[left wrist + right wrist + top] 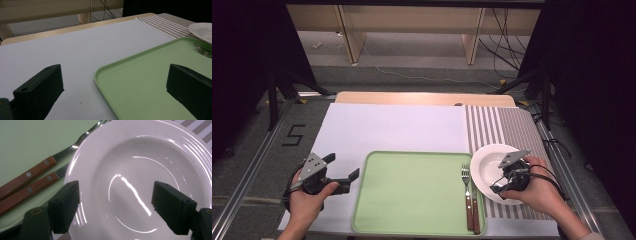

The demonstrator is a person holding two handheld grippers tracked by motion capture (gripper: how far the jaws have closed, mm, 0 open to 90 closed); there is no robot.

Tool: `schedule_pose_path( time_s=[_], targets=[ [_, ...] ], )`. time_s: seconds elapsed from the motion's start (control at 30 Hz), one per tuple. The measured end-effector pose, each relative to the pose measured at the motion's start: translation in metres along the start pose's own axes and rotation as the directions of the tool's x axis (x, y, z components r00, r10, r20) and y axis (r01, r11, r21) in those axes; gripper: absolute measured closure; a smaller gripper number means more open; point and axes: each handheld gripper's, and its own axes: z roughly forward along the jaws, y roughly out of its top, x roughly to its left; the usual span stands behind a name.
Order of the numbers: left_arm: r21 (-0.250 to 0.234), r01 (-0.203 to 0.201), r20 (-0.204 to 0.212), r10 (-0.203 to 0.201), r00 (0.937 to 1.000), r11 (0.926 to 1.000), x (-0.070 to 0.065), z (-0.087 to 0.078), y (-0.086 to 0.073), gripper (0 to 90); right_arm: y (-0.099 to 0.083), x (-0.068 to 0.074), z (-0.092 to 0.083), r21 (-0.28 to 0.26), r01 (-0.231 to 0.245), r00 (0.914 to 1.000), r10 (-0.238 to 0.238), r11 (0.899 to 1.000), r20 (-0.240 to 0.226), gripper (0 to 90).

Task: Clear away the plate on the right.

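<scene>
Right gripper (508,181) hangs over the white plate (490,159), jaws wide apart, nothing between them; in the right gripper view the plate (140,177) sits straight below with a jaw on either side of its well, not touching as far as I can tell. The plate rests on the striped mat (507,125) at the right of the table, its left edge overlapping the rim of the green tray (412,192) and lying above the fork (467,195) and knife (475,205), both wood-handled, along the tray's right side. Left gripper (343,176) also spread apart and empty, low over the white sheet (392,127) just left of the tray; in the left gripper view one jaw is above the sheet (75,52), the other above the tray (150,75). Handling guess: plate looks like glazed ceramic, so stiff, fairly heavy for its size, glossy and slippery, would chip or break if dropped. The well is too broad to pinch; best hold is the rim, one jaw above and one under, at the near or right edge where it is clear of the cutlery. The raised left edge over the tray may leave a gap to get under. Firm squeeze and keep it level, since an edge grip lets it tip or slide out.
</scene>
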Motion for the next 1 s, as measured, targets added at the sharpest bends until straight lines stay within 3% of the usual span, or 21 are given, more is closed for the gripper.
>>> schedule_pose_path(
  time_s=[0.2, 0.23, 0.4, 0.7, 1.0],
  targets=[
    [0.000, -0.002, 0.001, 0.002, 1.0000, 1.0000, 0.000, -0.001, 0.000, 0.4, -0.008, 0.001, -0.005, 0.031, 0.035, 0.9992, -0.034, 0.999, -0.020, 22.6],
    [0.000, -0.003, 0.001, 0.003, 1.0000, 1.0000, 0.000, -0.001, 0.000, 0.5, -0.010, 0.004, -0.008, 0.061, 0.009, 0.9999, -0.009, 0.998, -0.011, 22.2],
    [0.000, -0.003, 0.001, 0.003, 1.0000, 1.0000, 0.000, -0.001, 0.000, 0.4, -0.017, 0.007, -0.011, 0.095, 0.050, 0.9985, -0.048, 0.994, -0.028, 22.0],
    [0.000, -0.001, 0.002, 0.001, 1.0000, 1.0000, 0.000, 0.000, 0.000, 0.4, -0.024, 0.016, -0.005, 0.125, 0.140, 0.9901, -0.137, 0.982, -0.028, 24.7],
    [-0.001, -0.002, 0.001, 0.002, 1.0000, 1.0000, 0.000, -0.001, 0.000, 0.4, -0.028, 0.019, 0.005, 0.152, 0.162, 0.9867, -0.157, 0.975, -0.045, 26.7]
  ],
)
